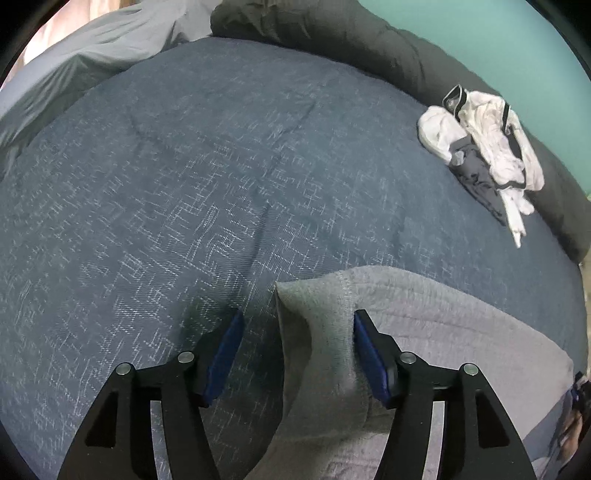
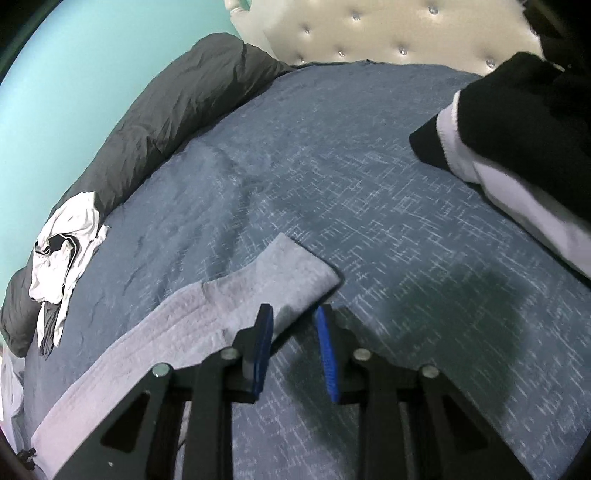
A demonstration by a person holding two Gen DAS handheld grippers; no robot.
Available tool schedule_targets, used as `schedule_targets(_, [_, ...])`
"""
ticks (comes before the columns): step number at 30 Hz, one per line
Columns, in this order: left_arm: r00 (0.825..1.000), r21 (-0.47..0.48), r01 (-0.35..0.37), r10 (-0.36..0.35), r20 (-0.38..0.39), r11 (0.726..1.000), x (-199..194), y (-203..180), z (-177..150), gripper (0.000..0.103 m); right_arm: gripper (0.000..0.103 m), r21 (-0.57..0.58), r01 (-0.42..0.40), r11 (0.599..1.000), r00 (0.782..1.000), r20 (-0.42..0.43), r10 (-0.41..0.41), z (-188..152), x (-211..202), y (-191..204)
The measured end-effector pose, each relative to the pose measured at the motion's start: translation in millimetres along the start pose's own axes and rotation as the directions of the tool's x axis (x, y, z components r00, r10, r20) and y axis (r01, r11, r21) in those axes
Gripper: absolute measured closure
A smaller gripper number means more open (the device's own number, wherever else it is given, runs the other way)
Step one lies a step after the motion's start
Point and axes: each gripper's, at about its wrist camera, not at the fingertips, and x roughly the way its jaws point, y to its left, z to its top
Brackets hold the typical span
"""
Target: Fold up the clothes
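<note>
- Surface: bed with blue patterned comforter (image 1: 184,206); teal wall (image 2: 74,85) behind, tufted headboard (image 2: 388,33) at top of the right wrist view.
- Grey garment (image 1: 424,317) lies flat along the lower part of both views, waistband-like ribbed strip running lower left in the right wrist view; presumably spread out for folding.
- Left gripper (image 1: 299,350): jaws apart, a raised fold of the grey cloth standing between them and touching the right pad; not clamped, apparently positioned to pinch that edge.
- Right gripper (image 2: 293,347): jaws apart, straddling the garment's corner at lower centre; cloth between the pads, no squeeze visible.
- Unfolded white and dark clothes (image 1: 487,155) heaped at the right of the left wrist view, well apart.
- Black and white stack (image 2: 524,147) upper right of the right wrist view, likely finished items.
- Dark rolled duvet (image 2: 159,122) lines the far edge.
</note>
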Motion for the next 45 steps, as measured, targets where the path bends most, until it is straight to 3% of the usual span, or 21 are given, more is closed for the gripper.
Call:
schedule_targets(5, [0.997,-0.024,0.071,-0.07,0.021,0.997,-11.5,2.0,3.9,0.033,0.078,-0.026,-0.036,0.999,0.999,-0.007,0.036,-7.7,-21.2,-1.2])
schedule_targets(12, [0.998,-0.026,0.066,-0.066,-0.003,0.997,-30.3,8.2,-0.7,0.033,0.078,-0.046,-0.07,0.996,0.997,-0.036,0.069,-22.7,-44.5,7.7])
schedule_targets(20, [0.994,0.02,0.076,-0.074,-0.083,0.997,-64.1,34.1,-62.9,0.033,0.078,-0.044,-0.148,0.988,0.986,-0.088,0.143,-45.0,-68.9,22.0])
schedule_targets(28, [0.99,-0.039,0.097,-0.1,-0.097,0.995,-97.2,75.2,-120.6,0.033,0.078,-0.069,-0.191,0.979,0.971,-0.159,0.179,-75.9,-103.3,29.2])
schedule_targets(40, [0.975,-0.164,0.179,-0.198,-0.101,0.97,-113.0,99.2,-185.2,0.033,0.077,-0.129,-0.159,0.979,0.959,-0.254,0.123,-122.2,-159.1,11.0])
schedule_targets(45, [0.972,-0.192,0.2,-0.219,-0.084,0.961,-111.2,103.2,-199.0,0.033,0.068,-0.146,-0.158,0.977,0.957,-0.267,0.115,-137.2,-186.2,-8.4])
